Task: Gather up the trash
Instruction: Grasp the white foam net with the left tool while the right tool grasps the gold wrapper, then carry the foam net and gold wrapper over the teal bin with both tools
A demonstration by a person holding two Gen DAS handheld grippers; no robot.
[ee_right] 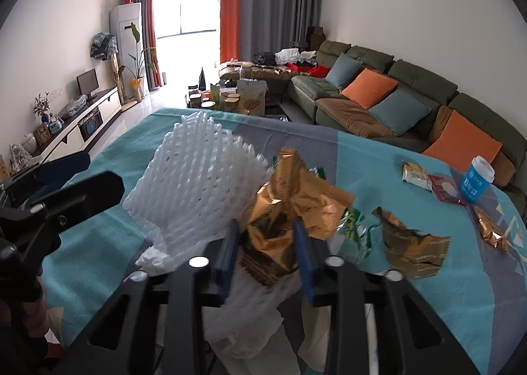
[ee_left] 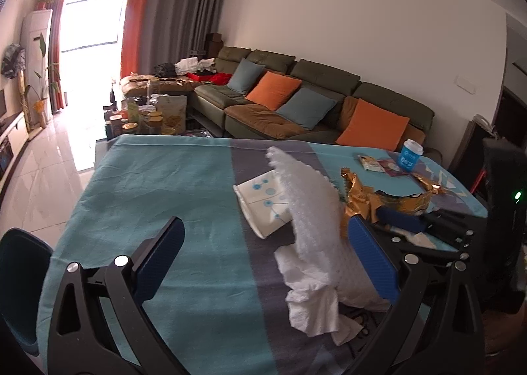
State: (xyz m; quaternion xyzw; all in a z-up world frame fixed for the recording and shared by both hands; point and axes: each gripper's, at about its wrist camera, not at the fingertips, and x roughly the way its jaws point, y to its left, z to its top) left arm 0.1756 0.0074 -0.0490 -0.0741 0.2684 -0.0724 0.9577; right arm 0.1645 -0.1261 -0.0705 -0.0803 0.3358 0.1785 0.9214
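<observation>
On the blue-and-grey tablecloth (ee_left: 171, 177) lies a heap of trash. My right gripper (ee_right: 266, 254) is shut on a crumpled gold wrapper (ee_right: 290, 207), which fills the gap between the blue pads. A white foam net (ee_right: 197, 177) stands just left of it over crumpled tissue (ee_left: 309, 292). My left gripper (ee_left: 268, 253) is open wide, with the tissue and foam net (ee_left: 309, 200) between its fingers, the net near the right pad. A white packet with blue dots (ee_left: 263, 207) lies behind. Another torn gold wrapper (ee_right: 411, 250) and a green-and-white wrapper (ee_right: 355, 227) lie to the right.
A blue paper cup (ee_right: 477, 182), snack packets (ee_right: 416, 175) and a small gold wrapper (ee_right: 490, 230) sit at the far right of the table. A blue chair (ee_left: 19, 276) stands at the near left. A sofa (ee_left: 296, 105) and a cluttered coffee table (ee_left: 148, 115) lie beyond.
</observation>
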